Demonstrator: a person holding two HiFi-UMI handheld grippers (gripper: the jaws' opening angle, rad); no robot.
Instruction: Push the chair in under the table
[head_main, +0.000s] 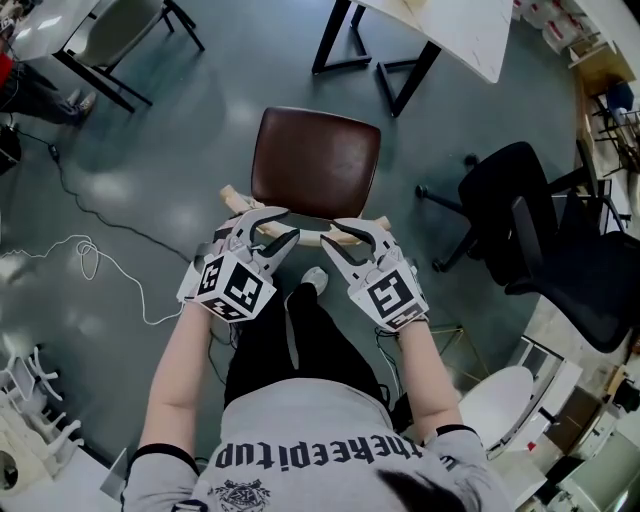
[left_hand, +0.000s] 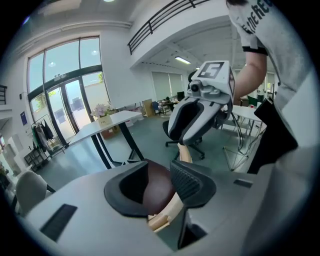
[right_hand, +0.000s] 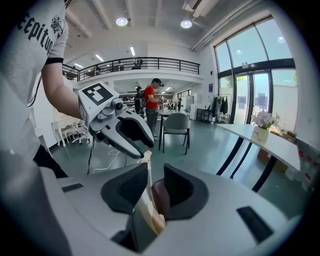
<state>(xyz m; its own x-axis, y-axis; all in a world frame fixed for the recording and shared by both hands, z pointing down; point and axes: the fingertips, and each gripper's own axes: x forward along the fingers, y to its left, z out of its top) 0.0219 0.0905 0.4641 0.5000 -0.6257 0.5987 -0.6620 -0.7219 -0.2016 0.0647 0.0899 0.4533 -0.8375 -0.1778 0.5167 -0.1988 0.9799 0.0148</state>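
Where print can be read, only the letters "EEpitu" on the grey T-shirt (head_main: 330, 440) are made out. The white table (head_main: 470, 30) is seen well apart from the chair (head_main: 315, 162), with bare grey floor (head_main: 190, 140) between and a black office chair (head_main: 540, 230) near at the right. The chair's seat is glossy brown; its pale wooden back rail (head_main: 322, 237) is straddled by the parted jaws of the left gripper (head_main: 272, 228) and right gripper (head_main: 358, 240), neither clamped

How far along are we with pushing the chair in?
Done: the left gripper and right gripper are both at the chair's wooden back rail. In hand: the grasp, with each gripper's jaws apart around the rail, not clamped. Left: the whole push, since the chair stands short of the table.
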